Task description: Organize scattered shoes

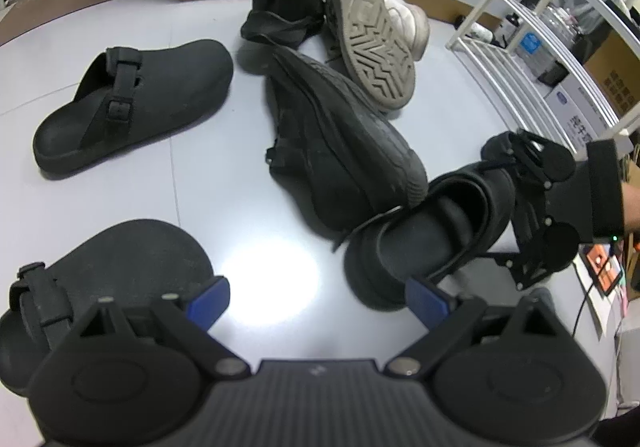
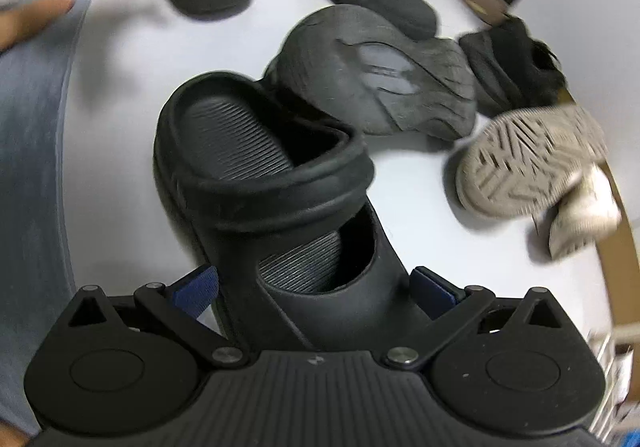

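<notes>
Pale grey floor strewn with shoes, white rack only in left view, left gripper wide, empty, right gripper clasping black clog.

On the floor, one clog lies left of the overturned sneaker; the shoe rack stands to the right, another clog nearest.
</notes>
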A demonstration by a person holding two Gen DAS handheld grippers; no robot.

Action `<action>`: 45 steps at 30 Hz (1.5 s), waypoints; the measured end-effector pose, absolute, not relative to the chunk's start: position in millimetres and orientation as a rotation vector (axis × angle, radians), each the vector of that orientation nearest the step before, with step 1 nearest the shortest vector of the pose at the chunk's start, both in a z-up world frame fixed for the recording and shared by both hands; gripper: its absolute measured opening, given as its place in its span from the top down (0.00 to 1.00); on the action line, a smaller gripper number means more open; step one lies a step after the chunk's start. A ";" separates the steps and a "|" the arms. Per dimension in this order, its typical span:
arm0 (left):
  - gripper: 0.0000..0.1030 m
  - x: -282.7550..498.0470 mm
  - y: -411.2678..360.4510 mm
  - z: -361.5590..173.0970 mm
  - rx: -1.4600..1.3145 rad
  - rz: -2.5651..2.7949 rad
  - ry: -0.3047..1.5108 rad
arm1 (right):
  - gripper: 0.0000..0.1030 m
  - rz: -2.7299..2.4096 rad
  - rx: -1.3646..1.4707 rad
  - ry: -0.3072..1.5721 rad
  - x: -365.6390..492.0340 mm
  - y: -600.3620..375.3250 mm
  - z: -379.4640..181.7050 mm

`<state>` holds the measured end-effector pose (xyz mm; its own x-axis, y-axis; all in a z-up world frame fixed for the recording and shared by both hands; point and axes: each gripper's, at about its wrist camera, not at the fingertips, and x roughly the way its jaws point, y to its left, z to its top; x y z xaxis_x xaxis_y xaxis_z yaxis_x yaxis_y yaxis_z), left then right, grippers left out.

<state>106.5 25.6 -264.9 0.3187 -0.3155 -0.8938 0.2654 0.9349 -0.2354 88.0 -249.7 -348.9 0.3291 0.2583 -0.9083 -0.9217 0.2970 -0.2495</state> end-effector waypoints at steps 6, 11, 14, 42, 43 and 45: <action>0.07 106.1 27.2 -265.7 -0.051 -0.375 1.191 | 0.00 0.942 -0.858 0.914 96.2 -255.3 -347.0; 0.07 105.8 28.2 -267.1 -0.055 -0.366 1.197 | 0.00 0.866 -0.820 0.931 90.1 -254.0 -348.6; 0.07 103.9 28.5 -265.4 -0.060 -0.368 1.191 | 0.00 0.801 -0.786 0.957 87.4 -251.7 -349.2; 0.07 104.1 31.1 -268.0 -0.067 -0.349 1.208 | 0.00 0.751 -0.479 1.109 133.6 -261.5 -344.3; 0.07 104.1 31.1 -268.3 -0.067 -0.350 1.208 | 0.00 0.757 -0.479 1.112 132.7 -260.7 -348.2; 0.07 103.6 31.3 -269.1 -0.066 -0.350 1.208 | 0.01 0.770 -0.480 1.117 131.1 -259.0 -355.9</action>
